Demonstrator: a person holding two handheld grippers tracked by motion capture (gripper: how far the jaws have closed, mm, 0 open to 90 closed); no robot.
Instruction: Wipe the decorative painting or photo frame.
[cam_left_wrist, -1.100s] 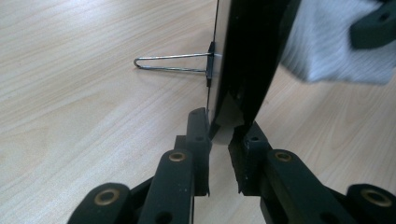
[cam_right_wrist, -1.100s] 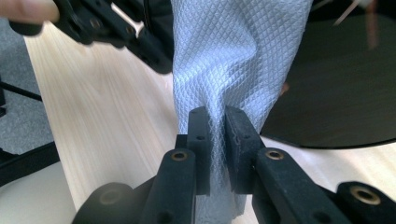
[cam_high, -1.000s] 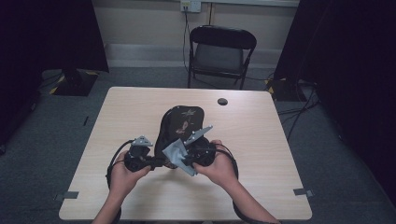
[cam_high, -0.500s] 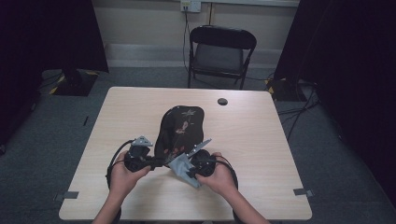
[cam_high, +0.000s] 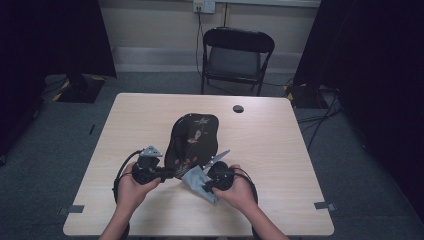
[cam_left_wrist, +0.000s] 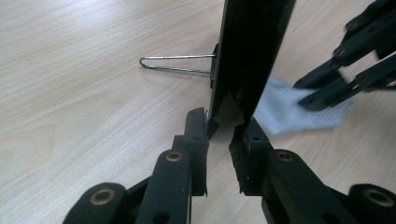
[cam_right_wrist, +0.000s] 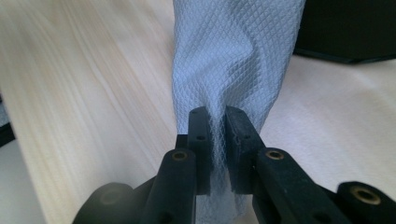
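1. Between the jaws of the left gripper (cam_left_wrist: 219, 140) stands the near edge of a dark oval board (cam_high: 192, 140), tipped up on that edge; the jaws are narrow and pinch it, a torn pale scrap showing at the bite. A wire leg (cam_left_wrist: 175, 64) juts from the board's back toward the table (cam_high: 280, 150).
2. Right of that grip, the right gripper (cam_right_wrist: 215, 140) has its jaws nearly together, clamped on a pale blue waffle-weave cloth (cam_right_wrist: 236, 56) that drapes ahead of them.
3. Since a second ago the right hand has come down, so the cloth now lies on the tabletop just beside the board's lower edge, where before it hung higher against the board's face.
4. Judged from this, one wiping stroke has ended; the cloth likely must rise again to keep cleaning the held board.
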